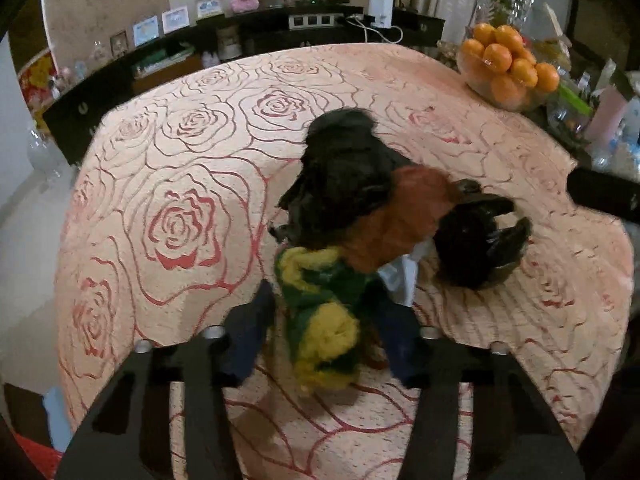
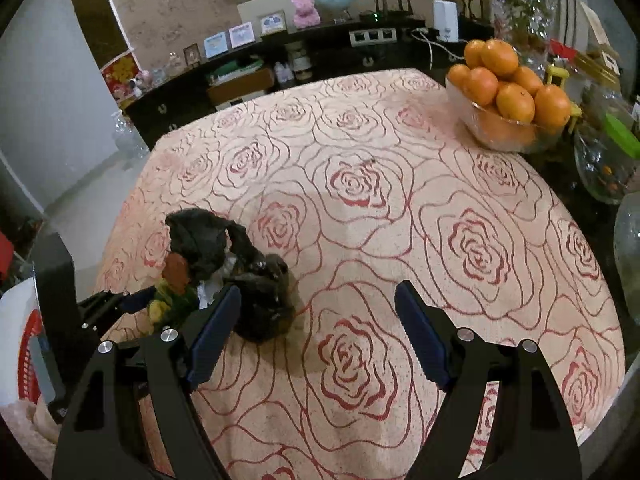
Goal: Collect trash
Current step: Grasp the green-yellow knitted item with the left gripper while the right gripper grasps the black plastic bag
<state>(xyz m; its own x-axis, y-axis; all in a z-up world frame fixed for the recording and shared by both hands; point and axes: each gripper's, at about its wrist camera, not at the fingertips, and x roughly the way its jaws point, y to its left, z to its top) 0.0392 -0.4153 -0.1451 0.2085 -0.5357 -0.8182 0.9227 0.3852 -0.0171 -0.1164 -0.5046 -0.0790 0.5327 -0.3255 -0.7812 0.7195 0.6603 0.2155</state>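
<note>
A black plastic bag (image 1: 476,240) lies crumpled on the rose-patterned tablecloth (image 1: 180,184). My left gripper (image 1: 324,328) is closed around a bundle of trash: a green and yellow wrapper (image 1: 324,304), a brown piece (image 1: 396,216) and black plastic (image 1: 344,168), held next to the bag. In the right wrist view the bag (image 2: 260,296) and the held bundle (image 2: 176,280) sit at left, with the left gripper (image 2: 140,300) beside them. My right gripper (image 2: 320,340) is open and empty, just right of the bag.
A glass bowl of oranges (image 2: 508,112) stands at the table's far right, with glass jars (image 2: 604,168) beside it. A dark shelf with frames, a globe and a router (image 2: 320,32) runs behind the table. A red basket (image 2: 28,360) sits low at left.
</note>
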